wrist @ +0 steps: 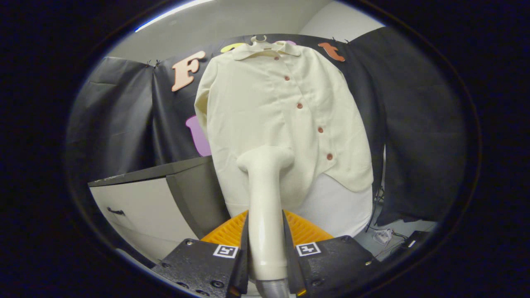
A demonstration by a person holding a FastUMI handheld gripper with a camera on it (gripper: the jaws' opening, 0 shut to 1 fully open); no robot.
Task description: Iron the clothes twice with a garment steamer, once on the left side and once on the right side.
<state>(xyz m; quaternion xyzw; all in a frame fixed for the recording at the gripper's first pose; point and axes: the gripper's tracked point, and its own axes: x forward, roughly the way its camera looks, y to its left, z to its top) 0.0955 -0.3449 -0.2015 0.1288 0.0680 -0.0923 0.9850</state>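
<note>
A cream shirt [273, 107] with brown buttons hangs on a hanger against the booth's black wall, straight ahead of me. My gripper [266, 244] is shut on the handle of a cream garment steamer [265, 198], both fingers pressing its sides. The steamer stands upright from between the fingers, and its head [265, 159] lies against the lower part of the shirt, left of the button row. The shirt's lower left hem is hidden behind the steamer.
A white cabinet [136, 207] with a dark top and a dark handle stands to the left of the shirt. A white board [343, 207] shows below the shirt's hem. Cables and a dark box [397, 240] lie on the floor at the right.
</note>
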